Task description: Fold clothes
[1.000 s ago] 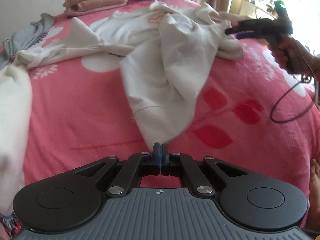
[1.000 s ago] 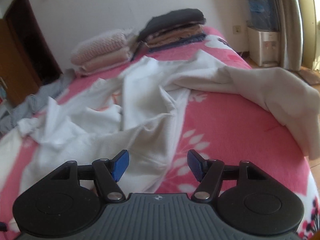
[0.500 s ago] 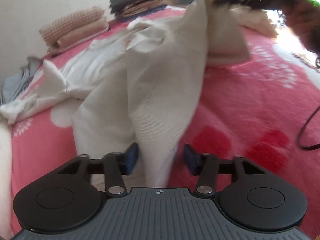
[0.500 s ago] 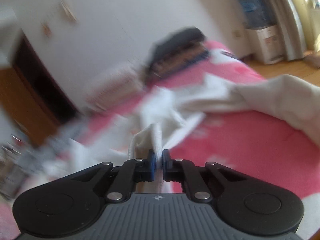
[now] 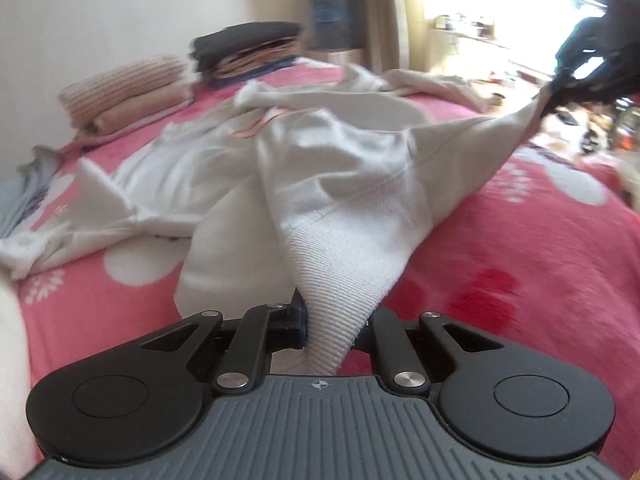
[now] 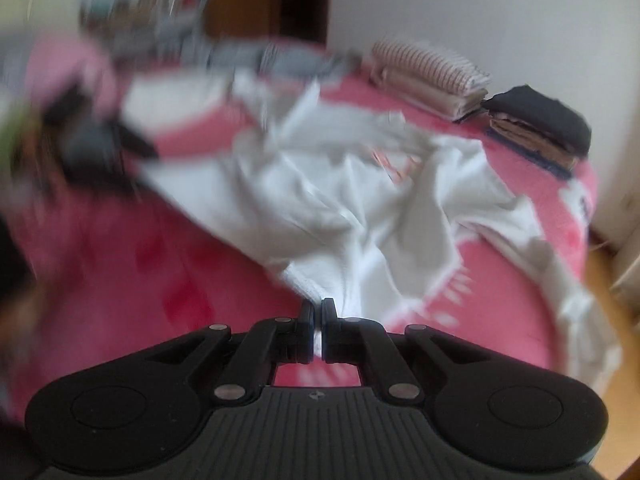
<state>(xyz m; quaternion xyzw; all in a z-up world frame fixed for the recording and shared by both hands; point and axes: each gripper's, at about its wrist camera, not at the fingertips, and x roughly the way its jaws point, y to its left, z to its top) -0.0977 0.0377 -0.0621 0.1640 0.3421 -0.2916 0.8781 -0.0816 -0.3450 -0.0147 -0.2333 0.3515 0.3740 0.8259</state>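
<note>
A white sweatshirt (image 5: 340, 184) lies crumpled on the pink bedspread (image 5: 500, 240). My left gripper (image 5: 332, 320) has the ribbed hem between its jaws, which are closing on it, pads pressing the cloth. In the right wrist view my right gripper (image 6: 318, 312) has its jaws closing tight on a thin edge of the same sweatshirt (image 6: 320, 192). From the left wrist view the right gripper (image 5: 560, 84) is raised at the upper right, pulling a corner taut. The left gripper (image 6: 120, 148) shows as a dark blur.
Folded clothes are stacked at the far side of the bed: a striped and beige pile (image 5: 128, 88) and a dark-topped pile (image 5: 248, 52). A grey garment (image 5: 24, 192) lies at the left edge, more pale cloth (image 5: 432, 80) beyond. Wooden floor (image 6: 608, 280) borders the bed.
The left gripper opened, then closed on the ribbed hem. The right gripper shut on another edge, rolled and lifted it, stretching the sweatshirt between the two grippers.
</note>
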